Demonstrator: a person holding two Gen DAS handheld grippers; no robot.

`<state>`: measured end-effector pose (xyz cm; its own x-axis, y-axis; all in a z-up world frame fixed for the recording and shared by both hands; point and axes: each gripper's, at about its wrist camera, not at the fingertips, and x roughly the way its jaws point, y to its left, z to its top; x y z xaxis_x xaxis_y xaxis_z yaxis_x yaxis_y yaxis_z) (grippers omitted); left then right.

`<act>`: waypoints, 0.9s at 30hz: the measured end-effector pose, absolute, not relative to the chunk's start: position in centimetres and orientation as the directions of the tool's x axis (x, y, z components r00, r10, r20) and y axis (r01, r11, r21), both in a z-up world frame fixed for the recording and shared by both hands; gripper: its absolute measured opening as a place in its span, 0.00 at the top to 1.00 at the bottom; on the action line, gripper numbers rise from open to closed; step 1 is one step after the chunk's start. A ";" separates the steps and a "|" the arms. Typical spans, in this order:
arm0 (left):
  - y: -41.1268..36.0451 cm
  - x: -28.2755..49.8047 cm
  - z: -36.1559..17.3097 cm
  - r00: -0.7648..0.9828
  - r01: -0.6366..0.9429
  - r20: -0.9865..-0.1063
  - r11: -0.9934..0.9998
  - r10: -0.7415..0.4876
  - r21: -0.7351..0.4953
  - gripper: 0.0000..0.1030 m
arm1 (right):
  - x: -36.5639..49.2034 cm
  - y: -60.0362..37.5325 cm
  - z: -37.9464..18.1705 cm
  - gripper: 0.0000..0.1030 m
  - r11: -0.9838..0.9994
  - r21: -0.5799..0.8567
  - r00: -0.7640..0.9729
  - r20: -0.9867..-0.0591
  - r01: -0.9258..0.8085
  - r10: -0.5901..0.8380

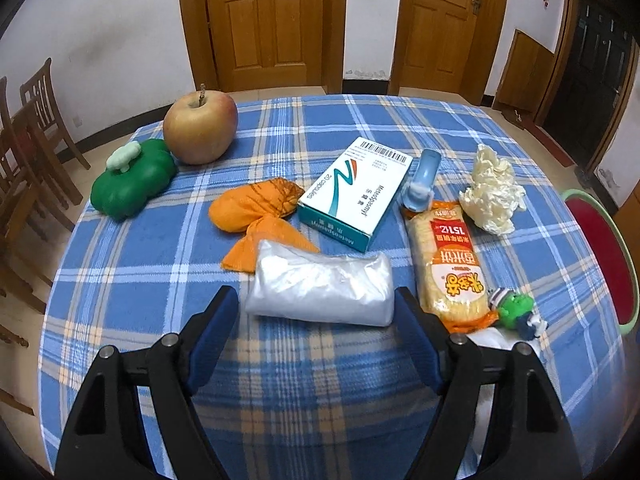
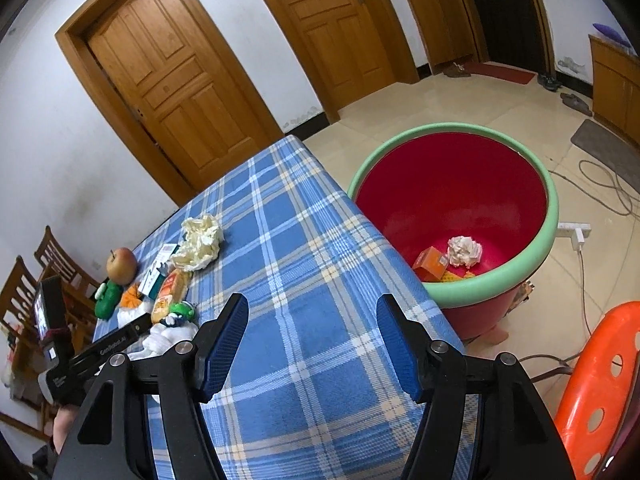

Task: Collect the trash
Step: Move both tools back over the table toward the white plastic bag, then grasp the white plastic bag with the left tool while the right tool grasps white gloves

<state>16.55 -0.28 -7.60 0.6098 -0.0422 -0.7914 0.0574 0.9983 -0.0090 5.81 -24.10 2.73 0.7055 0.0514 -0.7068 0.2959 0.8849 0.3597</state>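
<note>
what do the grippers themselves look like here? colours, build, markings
Both match: the left gripper and right gripper have black plastic linkage arms with round silver pivot pins, and flat fingers faced with blue textured pads. In the right wrist view the left unit's black handle carries small white lettering and a small lit screen. No cables or sleeves visible.

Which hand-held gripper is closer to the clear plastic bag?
Left. The left hand-held gripper is open right around the plastic bag; the right hand-held gripper hovers over bare tablecloth.

Your two grippers, black frames with blue pads

Left gripper (image 1: 316, 320) and right gripper (image 2: 313, 336): silver screws behind the textured blue fingers (image 2: 222, 344), on angular black arms.
</note>
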 end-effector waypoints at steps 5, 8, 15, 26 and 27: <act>-0.4 16.5 -7.7 0.612 0.075 -0.789 0.997 -0.050 -0.006 0.30 | 5.8 -24.1 2.7 0.34 0.884 0.362 0.705 -0.707 0.296 0.053; -0.1 16.0 -7.3 0.619 0.077 -0.783 0.997 -0.064 -0.021 0.30 | 5.7 -24.0 2.7 0.34 0.885 0.362 0.707 -0.705 0.292 0.055; 1.4 13.6 -5.1 0.632 0.067 -0.769 0.995 -0.101 -0.075 0.30 | 5.4 -22.6 3.5 0.34 0.895 0.368 0.721 -0.688 0.253 0.079; 4.3 9.3 -2.3 0.670 0.040 -0.733 0.991 -0.120 -0.125 0.30 | 5.8 -18.3 4.7 0.34 0.920 0.363 0.715 -0.682 0.147 0.155; 4.6 9.0 -2.2 0.673 0.035 -0.730 0.991 -0.117 -0.127 0.30 | 5.9 -17.9 4.7 0.34 0.921 0.364 0.710 -0.684 0.138 0.164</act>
<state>8.96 4.63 -2.22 0.6730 -0.1174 -0.7302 0.0352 0.9913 -0.1270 5.92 -17.87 4.75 0.7104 0.1644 -0.6843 0.1378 0.9210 0.3643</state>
